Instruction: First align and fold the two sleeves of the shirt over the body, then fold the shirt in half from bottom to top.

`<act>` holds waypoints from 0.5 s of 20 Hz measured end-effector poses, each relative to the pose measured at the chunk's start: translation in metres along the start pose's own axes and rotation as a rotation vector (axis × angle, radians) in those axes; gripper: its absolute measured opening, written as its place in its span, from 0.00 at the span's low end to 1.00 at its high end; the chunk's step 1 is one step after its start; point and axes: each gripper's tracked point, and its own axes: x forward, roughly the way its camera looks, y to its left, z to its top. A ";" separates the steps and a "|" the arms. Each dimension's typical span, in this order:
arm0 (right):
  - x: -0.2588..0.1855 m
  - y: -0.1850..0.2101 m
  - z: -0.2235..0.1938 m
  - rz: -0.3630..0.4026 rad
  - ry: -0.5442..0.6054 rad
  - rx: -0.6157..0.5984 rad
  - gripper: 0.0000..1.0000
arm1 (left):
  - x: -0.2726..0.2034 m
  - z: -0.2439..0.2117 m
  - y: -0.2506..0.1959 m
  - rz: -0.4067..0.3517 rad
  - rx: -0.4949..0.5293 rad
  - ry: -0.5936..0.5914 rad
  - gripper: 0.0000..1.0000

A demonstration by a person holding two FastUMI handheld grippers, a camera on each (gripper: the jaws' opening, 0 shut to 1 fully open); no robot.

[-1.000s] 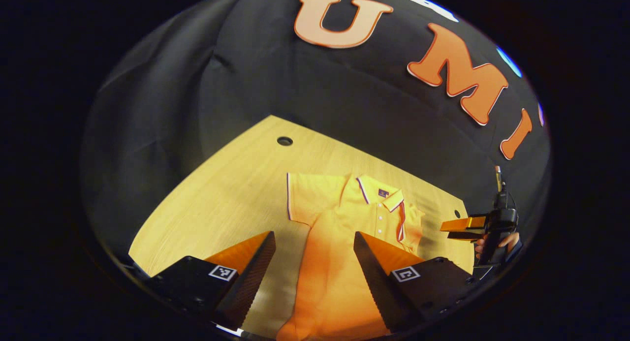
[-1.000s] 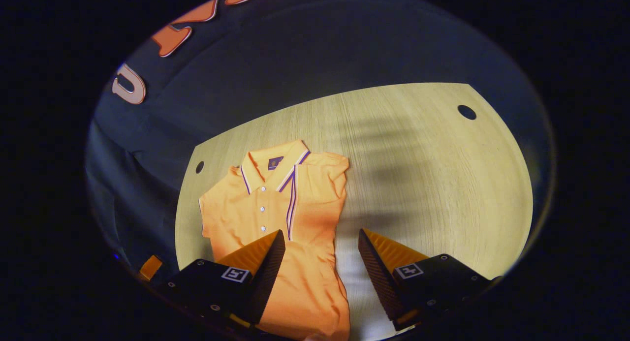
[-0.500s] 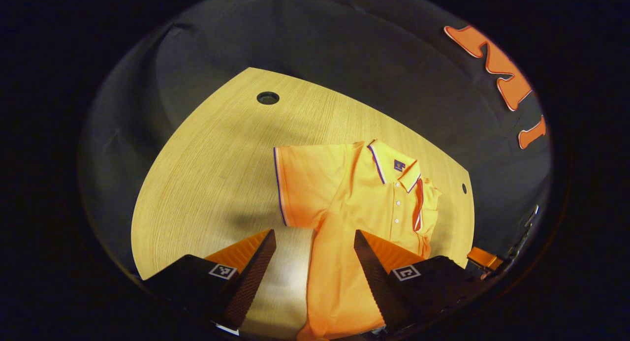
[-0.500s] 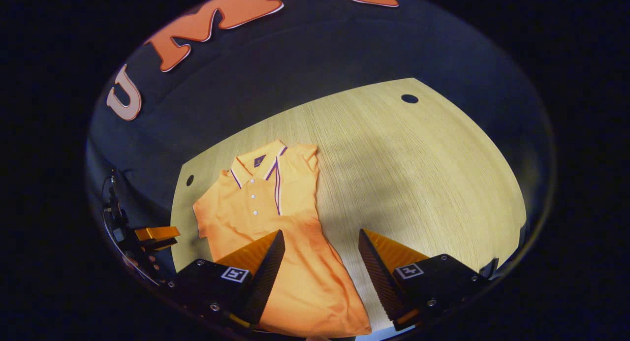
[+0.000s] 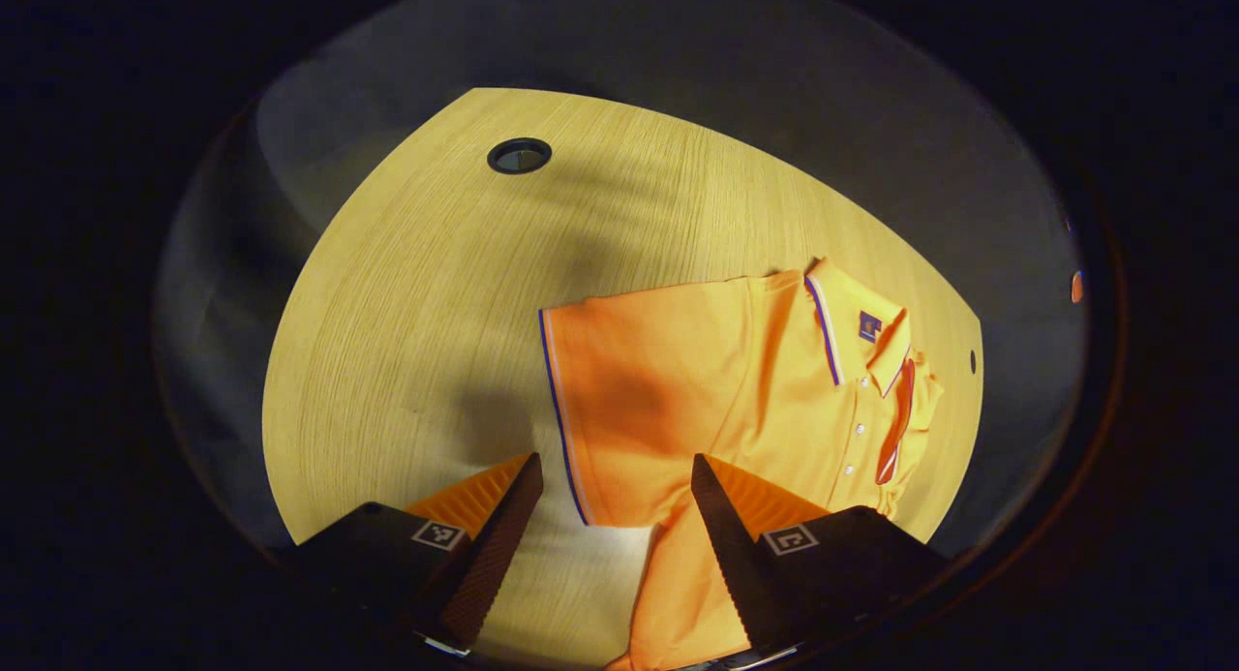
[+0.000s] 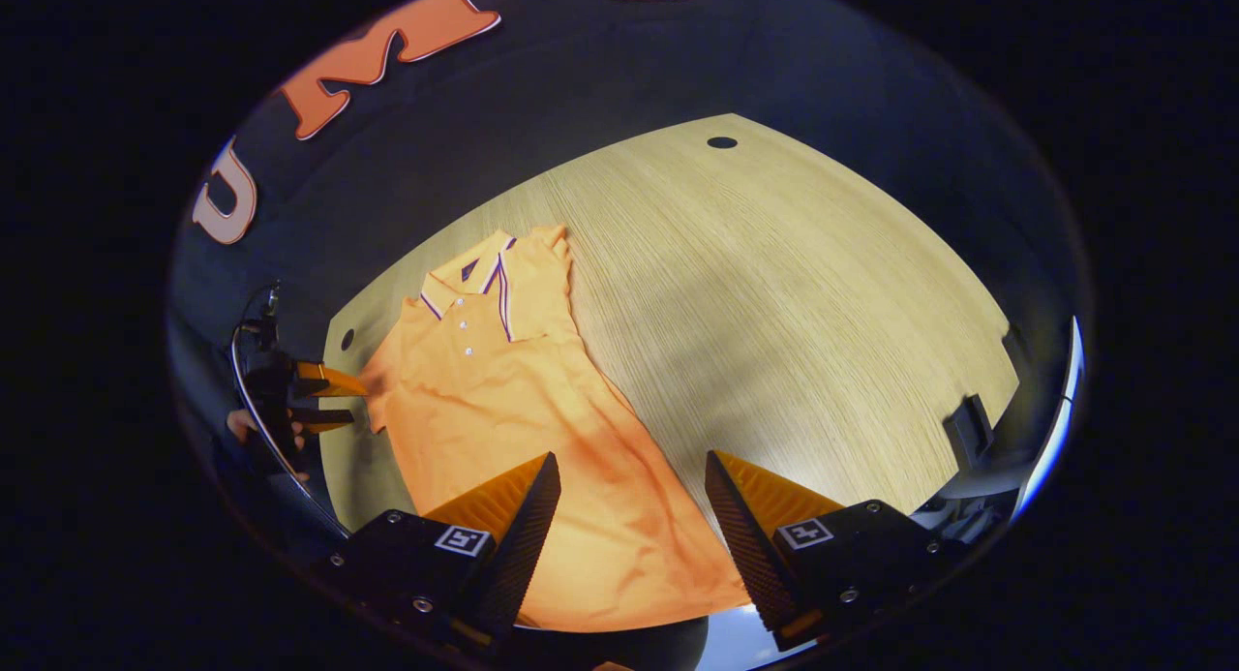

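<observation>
Closer to the unfolded sleeve the left gripper [image 5: 616, 472] has been brought over the last second, while the right gripper [image 6: 631, 472] has been drawn back toward the hem. Largest first: the wooden table [image 5: 416, 293] is spread across both views, and the orange shirt [image 5: 736, 381] is laid flat on it, collar toward the booth wall. On the far side from the left gripper, the right sleeve [image 6: 534, 298] is seen already folded over the body, its striped cuff lying beside the button placket. The left sleeve [image 5: 619, 381] is stretched out flat on the table, its striped cuff edge [image 5: 557, 410] framed just ahead of the left gripper's spread fingers, nothing held between them. In the right gripper view the same tool is seen farther off, just beside that sleeve, jaws parted. The right gripper is held wide apart over the lower body of the shirt, empty too. The sleeve step is judged half done. What the next move calls for, it seems, is a pinch on the cuff edge and a carry across the chest, aligned with the folded sleeve.
</observation>
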 end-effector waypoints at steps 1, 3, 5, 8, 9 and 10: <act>-0.004 -0.002 -0.005 -0.005 0.000 -0.003 0.93 | 0.007 0.004 0.001 0.013 0.008 0.011 0.95; -0.007 -0.005 -0.015 -0.008 0.001 -0.001 0.93 | 0.018 0.003 0.003 0.047 0.020 0.036 0.95; -0.010 -0.006 -0.024 -0.002 0.004 0.013 0.93 | 0.026 0.001 0.007 0.078 0.030 0.057 0.92; -0.011 -0.011 -0.034 0.002 0.007 0.036 0.93 | 0.026 0.001 0.014 0.122 0.081 0.075 0.70; -0.012 -0.013 -0.036 -0.002 0.009 0.044 0.92 | 0.026 0.000 0.015 0.137 0.105 0.082 0.70; -0.010 -0.014 -0.038 -0.005 0.008 0.054 0.92 | 0.023 0.006 0.008 0.131 0.123 0.069 0.67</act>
